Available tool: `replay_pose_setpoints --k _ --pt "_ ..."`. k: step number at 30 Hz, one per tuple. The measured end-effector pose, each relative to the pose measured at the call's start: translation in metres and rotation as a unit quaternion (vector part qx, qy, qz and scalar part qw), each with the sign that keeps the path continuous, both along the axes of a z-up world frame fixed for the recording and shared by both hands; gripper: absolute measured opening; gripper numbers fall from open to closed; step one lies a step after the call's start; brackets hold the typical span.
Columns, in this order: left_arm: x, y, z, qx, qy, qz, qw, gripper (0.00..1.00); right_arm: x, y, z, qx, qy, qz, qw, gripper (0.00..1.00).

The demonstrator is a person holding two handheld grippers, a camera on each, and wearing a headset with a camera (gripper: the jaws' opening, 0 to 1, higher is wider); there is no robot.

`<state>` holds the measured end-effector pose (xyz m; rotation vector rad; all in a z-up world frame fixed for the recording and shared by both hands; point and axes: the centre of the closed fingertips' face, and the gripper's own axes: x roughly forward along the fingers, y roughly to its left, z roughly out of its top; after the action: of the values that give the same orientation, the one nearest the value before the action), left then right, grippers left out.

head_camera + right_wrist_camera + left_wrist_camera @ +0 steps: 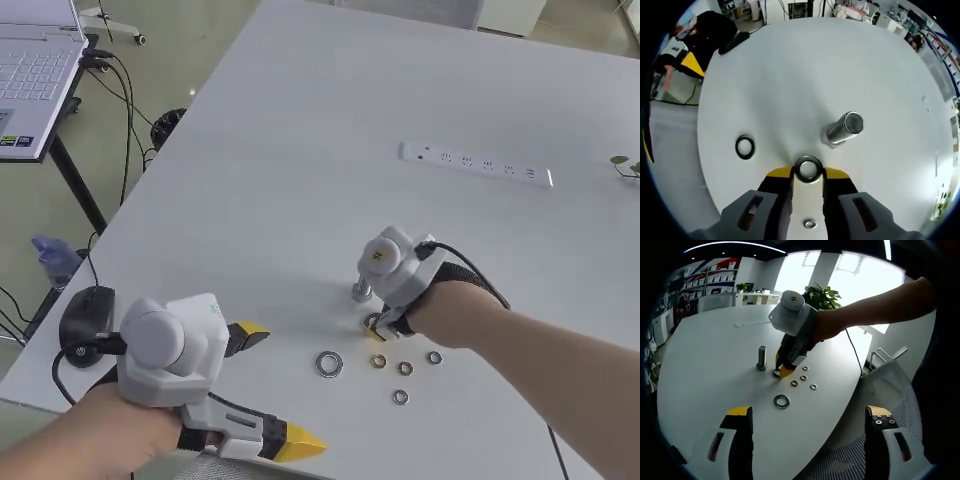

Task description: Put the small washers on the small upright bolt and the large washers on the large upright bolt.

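Beside the upright bolt (844,129), right gripper (808,176) jaws clamp a large washer (808,159); left gripper (808,415) jaws stand apart.

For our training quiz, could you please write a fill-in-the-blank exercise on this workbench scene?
The left gripper is not shut but ____. The right gripper pinches a big washer beside the upright ____. Loose on the table lie a second big washer and ____ small washers. Missing words: open, bolt, four.
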<state>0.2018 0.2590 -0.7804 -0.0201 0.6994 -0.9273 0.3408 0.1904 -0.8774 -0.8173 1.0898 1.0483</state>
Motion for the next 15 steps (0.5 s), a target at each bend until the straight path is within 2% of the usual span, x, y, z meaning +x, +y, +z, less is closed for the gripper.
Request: replay_pose_setpoints --k 15 --pt "0.0008 0.0027 0.0001 0.000 0.001 0.002 1.0000 0.92 0.0009 -0.0026 -0.0001 0.008 0.007 0.021 0.9997 0.20"
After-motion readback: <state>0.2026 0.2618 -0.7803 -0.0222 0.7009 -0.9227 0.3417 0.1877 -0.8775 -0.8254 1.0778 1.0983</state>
